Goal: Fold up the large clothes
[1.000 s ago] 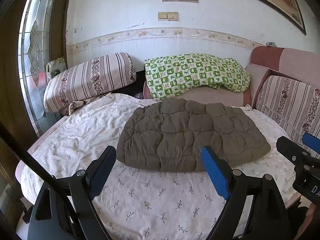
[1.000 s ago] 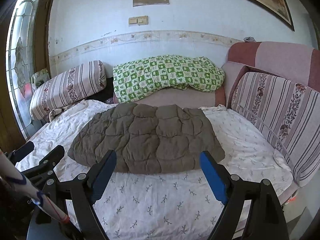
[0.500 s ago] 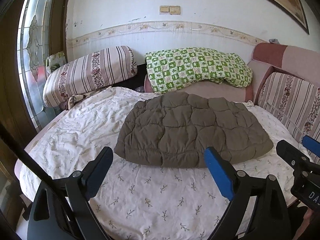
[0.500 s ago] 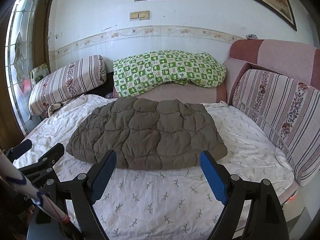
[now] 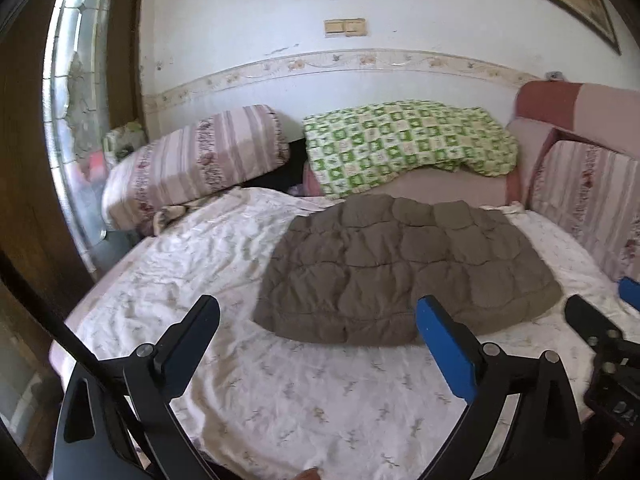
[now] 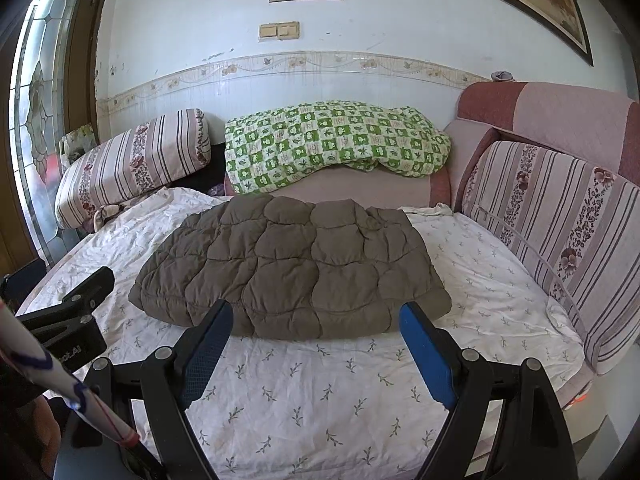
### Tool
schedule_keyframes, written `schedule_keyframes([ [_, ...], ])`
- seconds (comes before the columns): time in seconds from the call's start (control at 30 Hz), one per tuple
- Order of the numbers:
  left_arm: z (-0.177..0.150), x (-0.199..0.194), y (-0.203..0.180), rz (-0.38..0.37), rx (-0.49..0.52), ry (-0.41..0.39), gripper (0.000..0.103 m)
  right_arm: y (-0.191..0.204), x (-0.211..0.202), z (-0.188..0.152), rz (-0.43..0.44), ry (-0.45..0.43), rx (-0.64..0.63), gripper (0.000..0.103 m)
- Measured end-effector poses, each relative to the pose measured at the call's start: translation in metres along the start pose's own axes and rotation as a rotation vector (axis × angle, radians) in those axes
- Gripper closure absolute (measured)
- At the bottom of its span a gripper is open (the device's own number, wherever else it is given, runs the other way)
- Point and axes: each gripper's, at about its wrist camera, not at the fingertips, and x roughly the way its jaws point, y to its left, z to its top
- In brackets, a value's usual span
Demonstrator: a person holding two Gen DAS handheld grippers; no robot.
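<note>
Brown quilted jacket (image 6: pixel 292 268), already folded to a compact pad, lying mid-frame on the floral bedsheet (image 6: pixel 320 392). Likely risk: the puffy filling may spring the fold open, or a one-sided grip may drag the layers askew. Left gripper (image 5: pixel 318 340): jaws opening, nothing between them; the jacket lies beyond and right of its tips, well apart. Right gripper (image 6: pixel 316 334): jaws spread wide, empty; the jacket's near edge sits just past its tips in the lower centre.
</note>
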Motion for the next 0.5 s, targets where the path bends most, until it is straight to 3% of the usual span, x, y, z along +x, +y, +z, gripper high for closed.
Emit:
schedule_keyframes([
  [0.5,-0.0015,0.0067,-0.0025,0.025,0.011,0.041,0.005,-0.0089,0.0029,-0.0029,-0.003,0.012,-0.008,0.014],
])
